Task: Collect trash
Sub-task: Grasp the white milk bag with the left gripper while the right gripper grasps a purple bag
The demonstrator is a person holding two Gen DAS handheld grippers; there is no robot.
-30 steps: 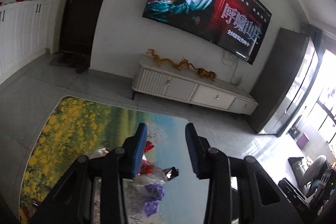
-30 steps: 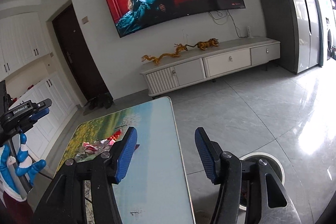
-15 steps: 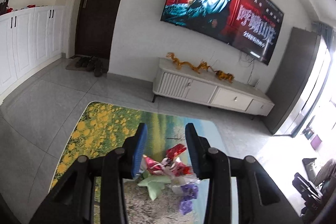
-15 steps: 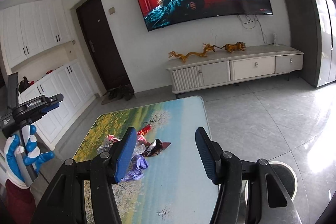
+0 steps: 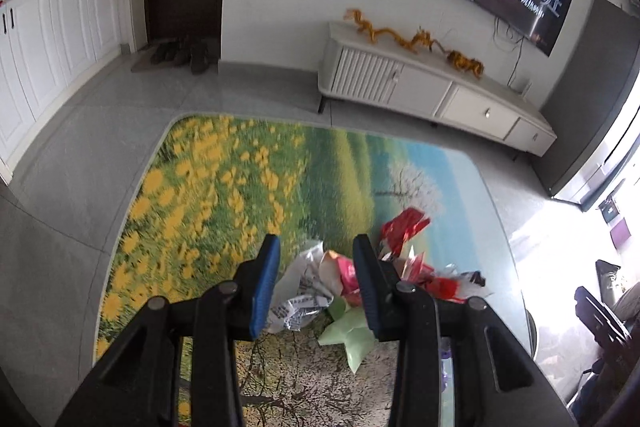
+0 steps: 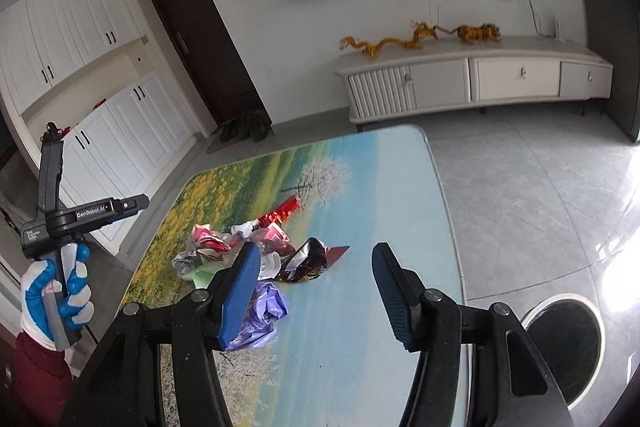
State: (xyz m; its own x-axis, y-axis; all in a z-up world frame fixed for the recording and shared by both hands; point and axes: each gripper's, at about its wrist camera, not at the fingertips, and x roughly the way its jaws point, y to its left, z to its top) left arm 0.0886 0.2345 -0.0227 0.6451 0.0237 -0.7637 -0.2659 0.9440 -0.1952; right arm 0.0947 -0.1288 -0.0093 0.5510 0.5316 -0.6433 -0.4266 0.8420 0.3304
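Observation:
A pile of crumpled wrappers (image 5: 340, 279) lies on a table with a landscape-print top (image 5: 224, 187); red, white and pale green (image 5: 352, 331) pieces show. My left gripper (image 5: 314, 281) is open and empty, held above the pile. In the right wrist view the same pile (image 6: 248, 247) shows, with a dark foil wrapper (image 6: 312, 261) and a purple bag (image 6: 264, 311). My right gripper (image 6: 314, 293) is open and empty above the table's near side. The left gripper's handle (image 6: 60, 227) is seen at the far left in a gloved hand.
A round trash bin (image 6: 568, 343) stands on the floor right of the table (image 6: 360, 347). A white TV cabinet (image 6: 472, 83) with gold dragon figures, a wall TV and a dark door are beyond. White cupboards line the left wall.
Both grippers have tilted down and moved in toward the table. The wrapper pile now lies larger and closer under both, and the TV has slid toward the top of the views.

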